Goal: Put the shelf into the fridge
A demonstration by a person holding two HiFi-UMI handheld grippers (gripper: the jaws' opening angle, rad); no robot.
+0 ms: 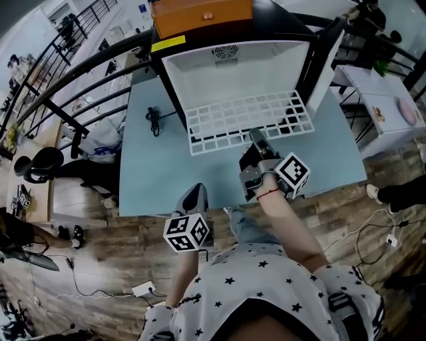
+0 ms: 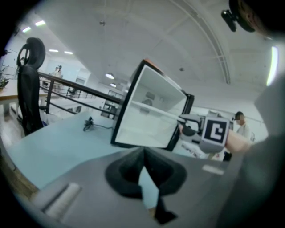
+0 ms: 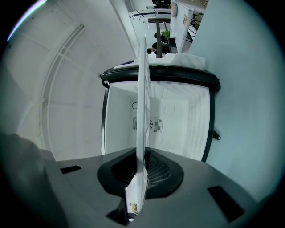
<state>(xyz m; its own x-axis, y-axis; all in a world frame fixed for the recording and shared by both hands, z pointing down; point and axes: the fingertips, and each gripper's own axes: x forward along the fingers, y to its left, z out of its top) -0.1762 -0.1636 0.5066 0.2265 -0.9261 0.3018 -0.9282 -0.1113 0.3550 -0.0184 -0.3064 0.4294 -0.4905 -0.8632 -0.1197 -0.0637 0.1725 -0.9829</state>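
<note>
Pale blue table on a wood-plank floor, railing behind. Black fridge with a white inside stands at the table's far side, door swung open to the right, orange box on top. White wire shelf is level, its far part inside the fridge opening at about mid-height (the left gripper view shows this best) and its near part sticking out over the table. Right gripper is clamped on the shelf's near edge; in its own view the grid runs edge-on between the jaws. Left gripper is held back by the person's body, off the table edge, jaws closed at the tips with nothing in them. Black cable lies on the table left of the fridge.
</note>
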